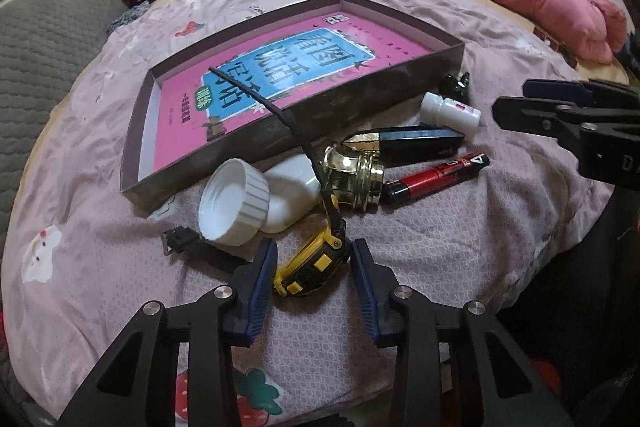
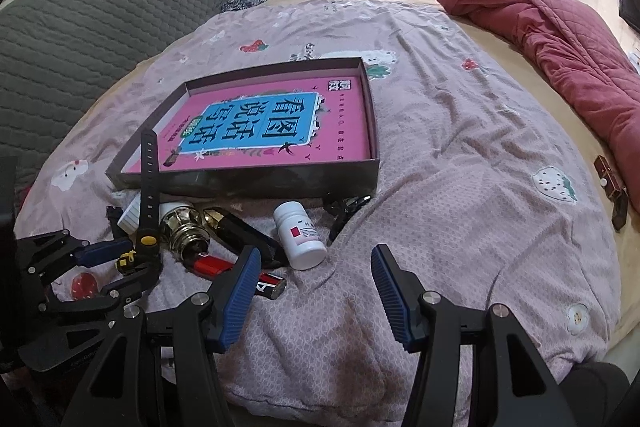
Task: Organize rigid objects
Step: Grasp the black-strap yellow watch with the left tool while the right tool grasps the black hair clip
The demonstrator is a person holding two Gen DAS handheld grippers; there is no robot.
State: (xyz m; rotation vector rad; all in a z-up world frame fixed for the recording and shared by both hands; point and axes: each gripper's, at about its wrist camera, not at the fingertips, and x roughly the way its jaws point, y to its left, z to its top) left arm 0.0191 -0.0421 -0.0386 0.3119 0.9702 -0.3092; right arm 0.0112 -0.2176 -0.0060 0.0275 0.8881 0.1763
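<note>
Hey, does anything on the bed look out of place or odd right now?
Yes: the watch strap pokes up over the box wall, and the big white bottle lies with its cap off.

Pink book [image 2: 348, 131] lying in the shallow box [image 2: 248, 183]: large dark characters "看图说话写话" on a blue panel, read upside down in both views; a small green tag beneath them is too small to read. Red and black lighter [image 1: 434, 179]: a large white "A" near one end. White pill bottle [image 2: 304, 235]: red-marked label, print illegible.
</note>
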